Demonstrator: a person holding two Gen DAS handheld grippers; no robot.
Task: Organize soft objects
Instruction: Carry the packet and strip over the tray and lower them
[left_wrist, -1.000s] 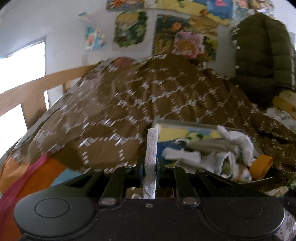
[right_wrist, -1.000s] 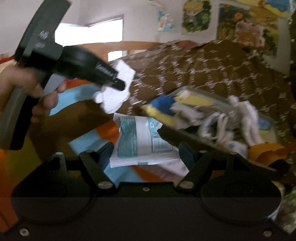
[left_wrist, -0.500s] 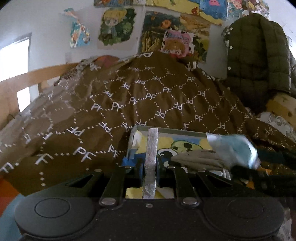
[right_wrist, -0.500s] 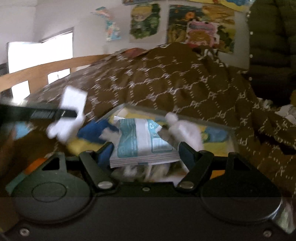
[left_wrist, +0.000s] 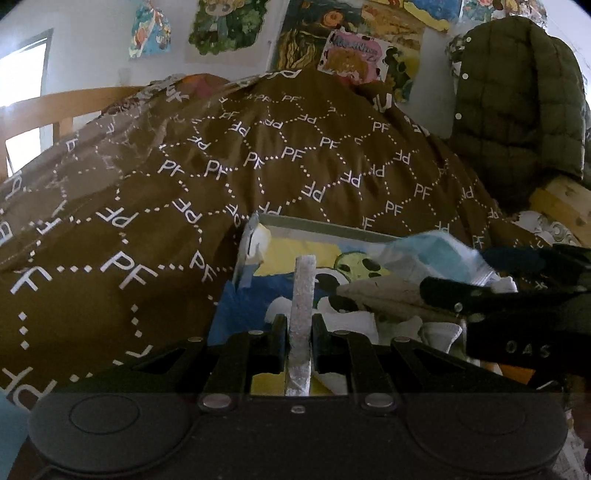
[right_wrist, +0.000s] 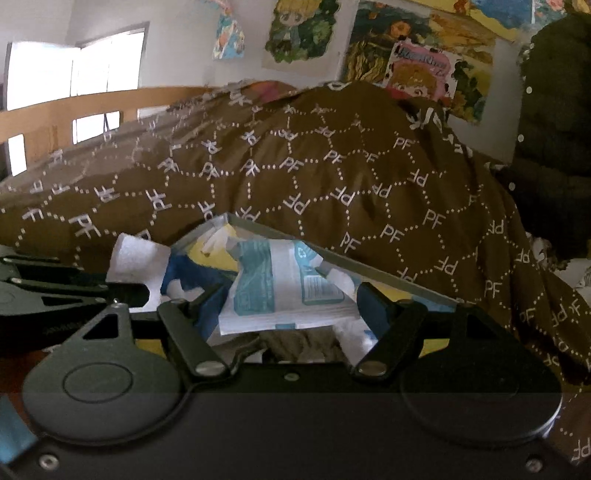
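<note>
Since the earlier frames both grippers have been carried in over the tray (left_wrist: 306, 222), which was then farther off and is now seen close beneath the fingers; the white cloth and the packet are brought along.

The left gripper (left_wrist: 300, 325) is pressed nearly together, pinching a white cloth (left_wrist: 303, 295) that is seen edge-on as an upright strip between the pads. In the right wrist view the same cloth (right_wrist: 137, 258) is seen as a white flap at the near left corner of the tray. The right gripper (right_wrist: 291, 302) is held fairly wide, with a white and teal packet (right_wrist: 284, 291) clamped across its span; the contact at the pads is partly hidden by the packet's own folds.

Both loads are held just above the tray, whose far rim (right_wrist: 332, 254) lies against a brown patterned quilt (left_wrist: 221, 166). Other soft items are already piled inside: a grey-beige cloth (left_wrist: 384, 291) and white socks or rags (left_wrist: 354, 321), too crumpled to be told apart.

The step is judged to be a release into the tray. It is best done with each item lowered inside the rim before the fingers are spread, the cloth to the emptier left side, the packet on the right pile. The two grippers are close together, so they should be opened in turn and a collision avoided.
</note>
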